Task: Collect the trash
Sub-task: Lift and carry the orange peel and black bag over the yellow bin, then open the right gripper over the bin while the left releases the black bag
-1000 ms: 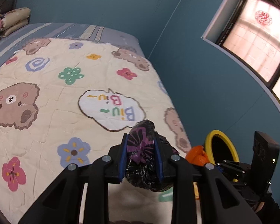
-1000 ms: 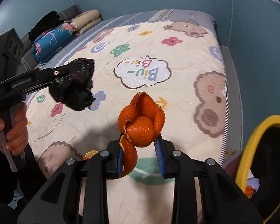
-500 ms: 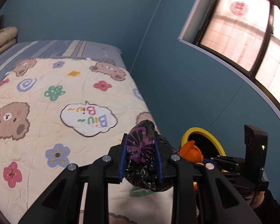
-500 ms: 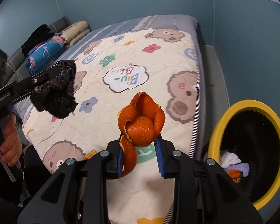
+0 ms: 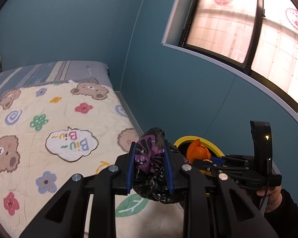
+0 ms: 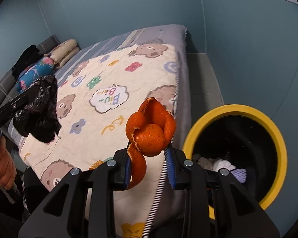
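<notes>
While both cams look past the bed edge, I log this:
Left gripper [image 5: 150,165]: clenched on a crumpled black plastic bag [image 5: 153,170], glossy and wrinkled, purple print on its upper part, centre of left view.
Right gripper [image 6: 150,165]: clamped on an orange peel [image 6: 151,132], pebbled, curled open like petals, one strip dangling by the left pad.
Bin [image 6: 276,130]: round, yellow rim, black inside, lower right of right view; pale scraps lie in it.
Pose: both tongs angled downward; peel sits just left of the rim.
Quilt [image 6: 117,119]: cream, creased, bear-and-flower print.
</notes>
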The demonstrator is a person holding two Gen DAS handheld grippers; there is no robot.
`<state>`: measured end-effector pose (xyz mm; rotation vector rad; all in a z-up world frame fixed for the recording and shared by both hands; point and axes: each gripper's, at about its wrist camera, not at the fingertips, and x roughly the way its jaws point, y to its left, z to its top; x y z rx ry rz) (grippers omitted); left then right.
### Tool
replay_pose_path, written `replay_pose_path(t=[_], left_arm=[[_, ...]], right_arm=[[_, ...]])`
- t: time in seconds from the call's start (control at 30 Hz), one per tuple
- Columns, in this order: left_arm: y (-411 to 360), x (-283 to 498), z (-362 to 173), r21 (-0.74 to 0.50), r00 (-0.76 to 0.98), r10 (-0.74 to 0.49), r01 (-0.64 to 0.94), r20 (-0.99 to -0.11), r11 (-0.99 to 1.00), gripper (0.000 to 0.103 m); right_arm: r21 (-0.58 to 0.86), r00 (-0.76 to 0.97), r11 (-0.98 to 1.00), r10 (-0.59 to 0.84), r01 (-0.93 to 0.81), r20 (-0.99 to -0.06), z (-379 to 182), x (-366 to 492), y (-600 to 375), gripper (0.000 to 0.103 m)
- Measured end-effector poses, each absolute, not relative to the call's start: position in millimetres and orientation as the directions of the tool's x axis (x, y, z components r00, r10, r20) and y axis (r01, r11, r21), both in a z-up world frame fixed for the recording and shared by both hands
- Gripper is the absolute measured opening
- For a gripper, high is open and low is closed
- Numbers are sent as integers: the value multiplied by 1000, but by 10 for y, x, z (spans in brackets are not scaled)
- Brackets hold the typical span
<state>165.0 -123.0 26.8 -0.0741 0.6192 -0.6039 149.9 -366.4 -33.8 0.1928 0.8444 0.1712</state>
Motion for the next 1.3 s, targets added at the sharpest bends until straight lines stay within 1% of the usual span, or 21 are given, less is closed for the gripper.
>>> replay_pose_path(t=[0.33,0.63,0.83,1.3], left_arm=[[-1721,1594,347,-194,616,-587,585,-525,787,24],[-2129,1584,336,-170,579,-611,636,-540,753,24],[-2346,1620,301,-173,552,-626,658,-551,733,24],[-2742,1703,155,-150,523,-626,686,-579,712,24]], right_arm=[[245,698,970,173,4,-695,-233,1412,-4140,28],[229,730,970,96,85,-676,-153,1361,-4538,28],[214,749,968,43,133,-661,-128,1333,-4760,28],[192,759,960,-31,204,-651,-204,1340,-5043,28]])
